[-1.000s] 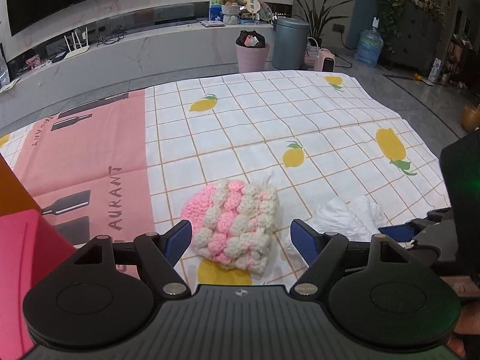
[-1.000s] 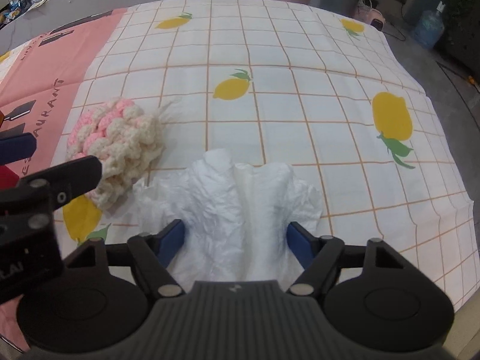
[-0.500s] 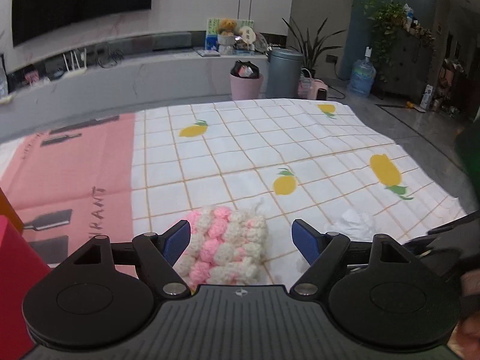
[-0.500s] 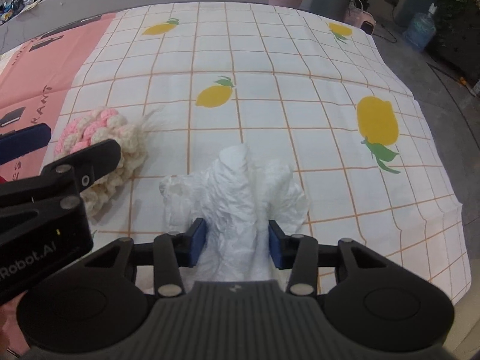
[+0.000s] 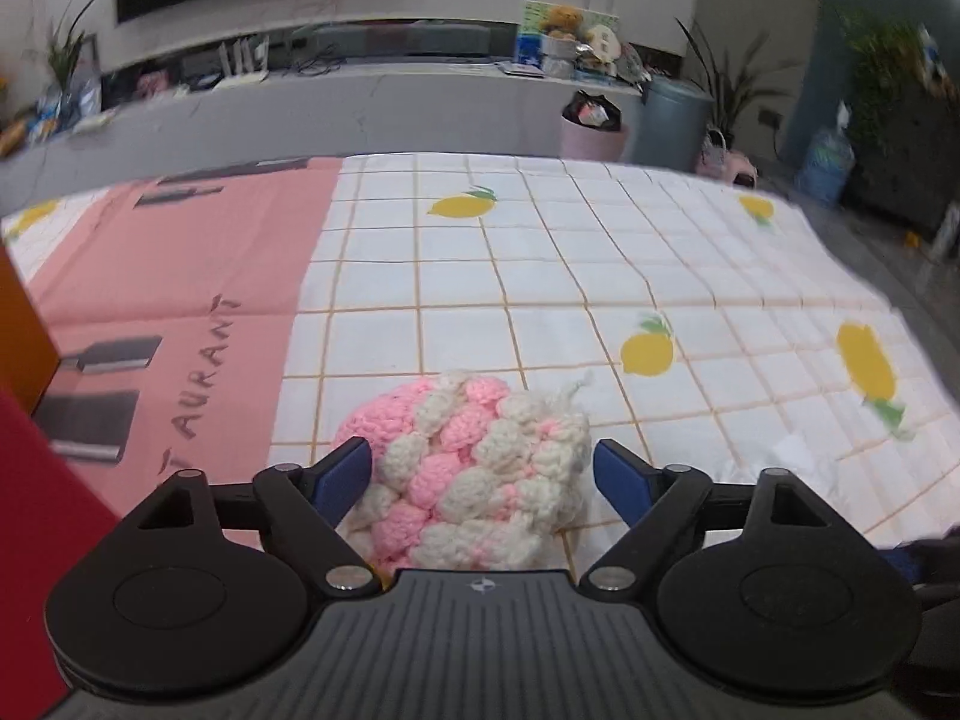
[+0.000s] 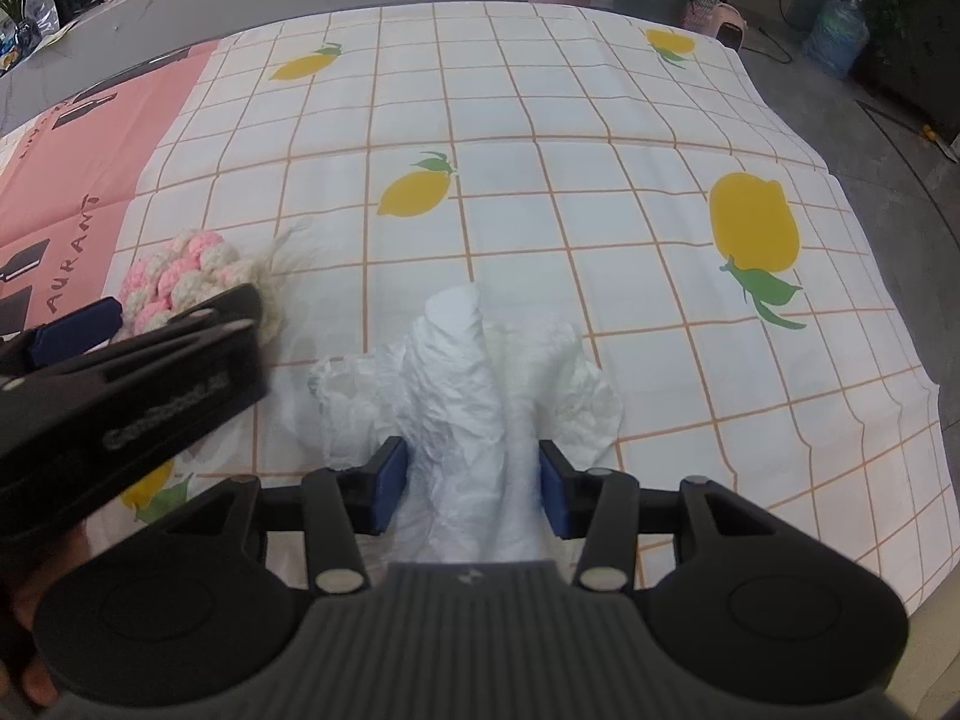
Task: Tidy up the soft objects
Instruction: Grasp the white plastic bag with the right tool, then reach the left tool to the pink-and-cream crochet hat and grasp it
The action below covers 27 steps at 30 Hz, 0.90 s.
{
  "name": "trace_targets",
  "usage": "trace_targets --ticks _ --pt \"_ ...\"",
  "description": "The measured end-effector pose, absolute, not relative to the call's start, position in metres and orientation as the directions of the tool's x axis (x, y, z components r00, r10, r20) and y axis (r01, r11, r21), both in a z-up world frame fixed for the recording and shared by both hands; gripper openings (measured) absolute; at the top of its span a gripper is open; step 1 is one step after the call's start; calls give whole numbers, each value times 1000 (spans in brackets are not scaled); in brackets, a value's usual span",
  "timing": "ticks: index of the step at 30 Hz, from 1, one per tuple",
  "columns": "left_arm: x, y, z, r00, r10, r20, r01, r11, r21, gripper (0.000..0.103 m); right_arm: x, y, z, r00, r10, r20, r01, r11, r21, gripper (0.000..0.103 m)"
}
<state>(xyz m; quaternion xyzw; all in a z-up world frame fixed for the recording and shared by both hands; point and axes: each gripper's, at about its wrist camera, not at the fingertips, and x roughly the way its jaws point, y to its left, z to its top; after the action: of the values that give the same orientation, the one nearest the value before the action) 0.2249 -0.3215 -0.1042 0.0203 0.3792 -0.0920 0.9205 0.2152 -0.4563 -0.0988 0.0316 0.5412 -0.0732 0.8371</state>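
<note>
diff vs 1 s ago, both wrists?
The right gripper closed in on the crumpled white plastic bag, bunching it into a taller ridge; its jaws are now easing open slightly, pads still touching the bag. The left gripper came down around the pink-and-cream crocheted knit piece, jaws opening, not gripping. The knit piece and the lemon-print checked tablecloth stayed put.

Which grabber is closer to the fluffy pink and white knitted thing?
Left. The left gripper, jaws opening, straddles the knitted thing; the right gripper is off beside it, pinching the white bag.
</note>
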Motion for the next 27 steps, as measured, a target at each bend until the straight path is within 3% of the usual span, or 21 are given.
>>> trace_targets --ticks 2,5,8,15,20,23,27 --pt "225 -325 -111 706 -125 -697 195 981 22 99 215 -455 -99 404 -94 -910 148 988 -37 47" --pt "219 -317 -113 721 -157 -675 214 977 1 99 214 -455 -99 406 -90 -910 149 988 -32 47" --pt "214 -313 -113 716 -174 -676 248 969 13 85 215 -456 -99 405 -87 -910 152 988 -27 48" --pt "180 -292 -115 721 -235 -652 349 936 49 74 214 -453 -99 407 -93 -909 139 990 -40 46" --pt "137 -272 -118 721 -295 -627 451 887 101 74 213 -450 -98 405 -103 -908 131 990 -53 46" --pt "128 -265 -112 717 -271 -642 430 897 101 86 212 -449 -98 405 -110 -908 128 990 -63 46" --pt "132 -239 -88 699 -327 -636 322 938 -129 89 212 -448 -98 404 -113 -908 126 990 -66 46"
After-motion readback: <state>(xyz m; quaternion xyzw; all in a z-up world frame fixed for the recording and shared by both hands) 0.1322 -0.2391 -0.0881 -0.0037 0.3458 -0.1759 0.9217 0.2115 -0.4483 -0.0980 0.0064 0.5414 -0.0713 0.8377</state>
